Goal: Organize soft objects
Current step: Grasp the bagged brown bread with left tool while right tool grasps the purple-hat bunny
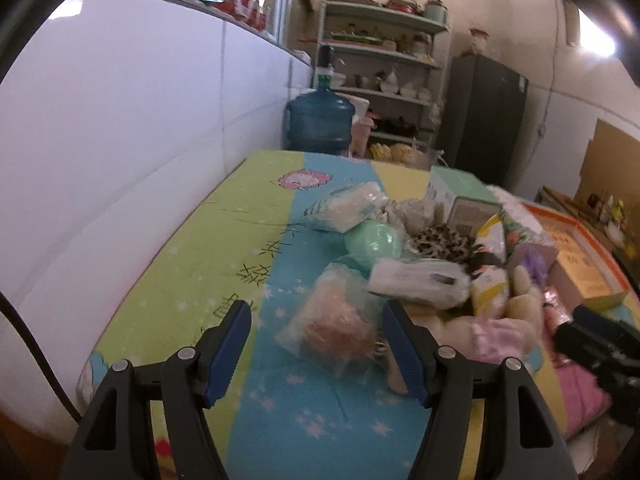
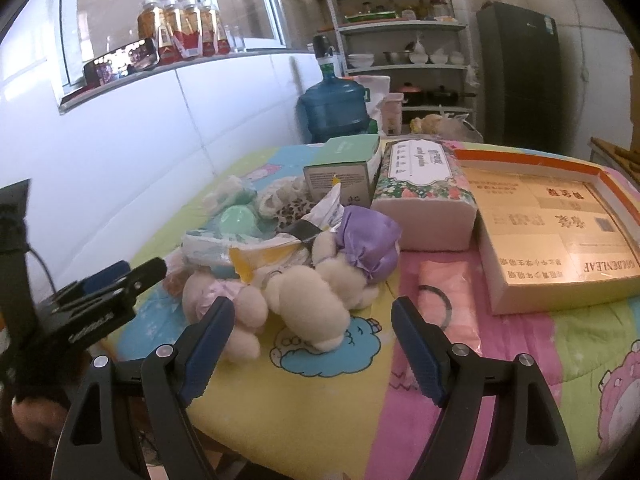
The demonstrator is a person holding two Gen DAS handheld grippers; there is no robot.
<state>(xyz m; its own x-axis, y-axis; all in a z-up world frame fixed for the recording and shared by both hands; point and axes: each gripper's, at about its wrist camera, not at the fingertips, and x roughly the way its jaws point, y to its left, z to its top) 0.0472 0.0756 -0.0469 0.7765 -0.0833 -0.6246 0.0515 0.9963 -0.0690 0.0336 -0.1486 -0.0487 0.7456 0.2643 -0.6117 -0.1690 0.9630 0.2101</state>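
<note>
Soft daylight, motion blur, fisheye warping

The worktop [image 2: 320, 396] wore a bright cartoon-print cover in green, blue, yellow and pink bands. A floral tissue pack [image 2: 424, 196] served as landmark near its far middle. Just right of the pack lay a shallow orange-rimmed box [image 2: 556, 220], tilted, touching or nearly touching it. Left of the pack stood a pale green carton [image 2: 344, 168]. In front of the pack, a pink bagged item [image 2: 448, 300] with a dark ring on it lay flat. Front-left of the pack, cream plush toys [image 2: 304, 304] sprawled, one with a purple cap. Further left sat a mint-green ball [image 2: 238, 216] among plastic-wrapped packets [image 1: 348, 208]; a clear bag of peach-coloured stuff [image 1: 332, 320] lay nearest the worktop's front edge.
</note>
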